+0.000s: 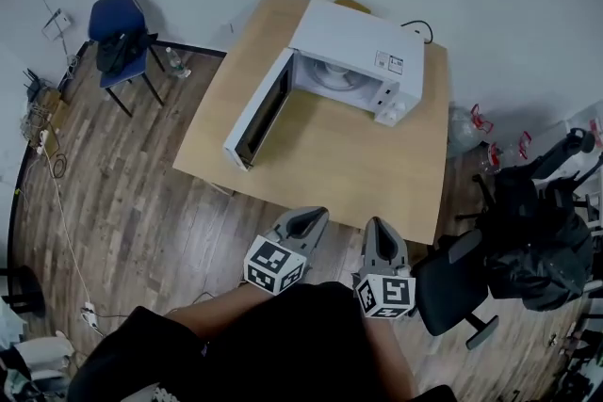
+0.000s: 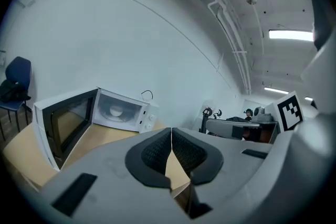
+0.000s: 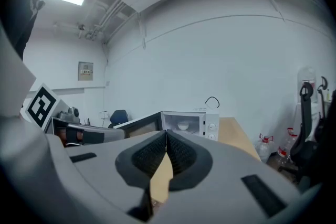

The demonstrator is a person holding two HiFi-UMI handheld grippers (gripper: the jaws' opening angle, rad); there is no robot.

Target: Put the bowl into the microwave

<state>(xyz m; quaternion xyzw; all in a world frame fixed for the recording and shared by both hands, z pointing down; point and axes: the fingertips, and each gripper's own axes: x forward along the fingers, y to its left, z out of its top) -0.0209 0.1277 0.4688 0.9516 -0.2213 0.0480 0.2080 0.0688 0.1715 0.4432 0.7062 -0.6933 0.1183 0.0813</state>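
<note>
The head view looks down on the whole tabletop (image 1: 377,174). The white microwave (image 1: 353,42) sits at the far side. Its door (image 1: 256,113) is swung wide open to the left. The bowl (image 1: 332,76) is inside the microwave, but from up here it is only a pale round shape and hard to make out. The right gripper view looks straight into the microwave and shows the bowl better. It is small and white and sits in the middle. The left gripper view sees it too, more from the side, next to the open door.

The left hand-held gripper (image 1: 308,217) and the right hand-held gripper (image 1: 379,229) are side by side at the near edge of the tabletop. They are well apart from the microwave. The head view shows only their tops, so the jaws are hard to read there. The two gripper views show them well. Both pairs of jaws are closed, with the tips touching and nothing between them.

The head view also shows a blue chair (image 1: 118,24) at the far left and a black chair (image 1: 457,282) at the near right. The person's arms are cut off at the bottom edge.
</note>
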